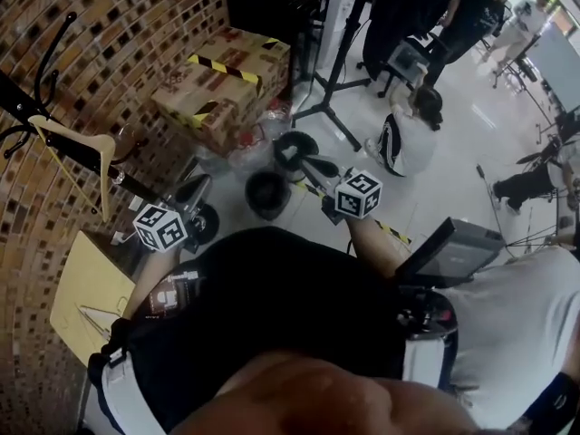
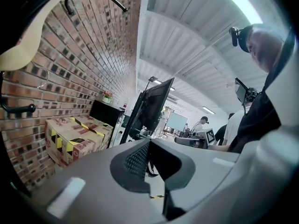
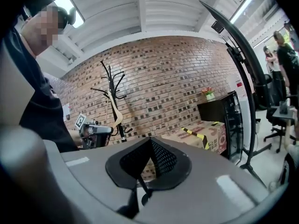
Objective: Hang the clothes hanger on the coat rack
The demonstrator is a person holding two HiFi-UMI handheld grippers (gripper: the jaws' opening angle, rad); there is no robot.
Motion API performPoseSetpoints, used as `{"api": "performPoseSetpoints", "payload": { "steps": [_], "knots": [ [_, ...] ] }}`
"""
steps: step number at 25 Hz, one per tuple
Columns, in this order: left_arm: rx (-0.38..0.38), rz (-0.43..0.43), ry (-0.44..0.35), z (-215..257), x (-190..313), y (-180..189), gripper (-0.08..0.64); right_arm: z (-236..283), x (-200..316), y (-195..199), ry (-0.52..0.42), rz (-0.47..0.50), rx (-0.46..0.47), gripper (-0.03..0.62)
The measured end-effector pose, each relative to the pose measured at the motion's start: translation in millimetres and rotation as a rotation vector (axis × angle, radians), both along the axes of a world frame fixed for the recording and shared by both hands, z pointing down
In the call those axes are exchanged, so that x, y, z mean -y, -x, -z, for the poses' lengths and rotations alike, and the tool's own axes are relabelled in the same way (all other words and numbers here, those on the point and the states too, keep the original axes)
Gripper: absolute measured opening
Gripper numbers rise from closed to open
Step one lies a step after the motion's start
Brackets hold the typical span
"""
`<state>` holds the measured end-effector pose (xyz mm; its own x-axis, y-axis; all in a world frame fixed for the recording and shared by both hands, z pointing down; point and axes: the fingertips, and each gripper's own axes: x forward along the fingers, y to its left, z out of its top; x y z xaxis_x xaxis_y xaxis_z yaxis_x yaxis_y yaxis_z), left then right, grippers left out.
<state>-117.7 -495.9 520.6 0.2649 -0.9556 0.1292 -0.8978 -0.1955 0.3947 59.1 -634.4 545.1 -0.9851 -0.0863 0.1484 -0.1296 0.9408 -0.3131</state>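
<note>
The wood hanger (image 1: pixel 82 139) hangs on the coat rack (image 1: pixel 16 96), far left by the brick wall (image 1: pixel 136 34), w/ nothing of mine touching it. My left gripper (image 2: pixel 149 143) & right gripper (image 3: pixel 150 140) are both pinched shut w/ nothing in them. I think the hanger is light, stiff & a bit slippy, so I'd grab the thick wood arm close to the hook, not the thin hook.

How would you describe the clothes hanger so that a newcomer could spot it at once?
Find the brick wall, then the black coat rack against it. The clothes hanger hangs on it: pale wood, the only light shape among black hooks.
</note>
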Motion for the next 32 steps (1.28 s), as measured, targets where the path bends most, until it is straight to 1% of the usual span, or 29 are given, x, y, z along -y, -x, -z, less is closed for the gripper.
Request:
{"api": "performPoseSetpoints", "payload": {
  "steps": [4, 9, 15, 19, 22, 26, 30, 32],
  "knots": [
    [-0.003, -0.024, -0.005, 4, -10, 1, 0.002, 5, -17, 0, -0.017, -0.013, -0.006, 0.013],
    [-0.014, -0.076, -0.039, 8, -33, 17, 0.002, 16, -45, 5, -0.038, -0.074, -0.02, 0.014],
    [0.003, -0.127, -0.036, 3, -95, 52, 0.002, 14, -111, 33, -0.033, -0.131, -0.034, 0.014],
    [-0.011, -0.158, -0.026, -5, -137, 75, 0.002, 4, -158, 54, -0.012, -0.158, -0.056, 0.014],
    [-0.03, -0.191, -0.015, -14, -155, 84, 0.002, 3, -189, 61, -0.006, -0.182, -0.074, 0.014],
    [-0.05, -0.231, -0.021, -17, -164, 83, 0.002, 4, -215, 50, -0.021, -0.224, -0.111, 0.014],
    [-0.057, -0.287, -0.044, -14, -164, 64, 0.002, 11, -220, 22, -0.025, -0.295, -0.119, 0.014],
    [-0.054, -0.305, -0.048, -13, -160, 55, 0.002, 15, -221, 12, -0.035, -0.31, -0.118, 0.014]
  ]
}}
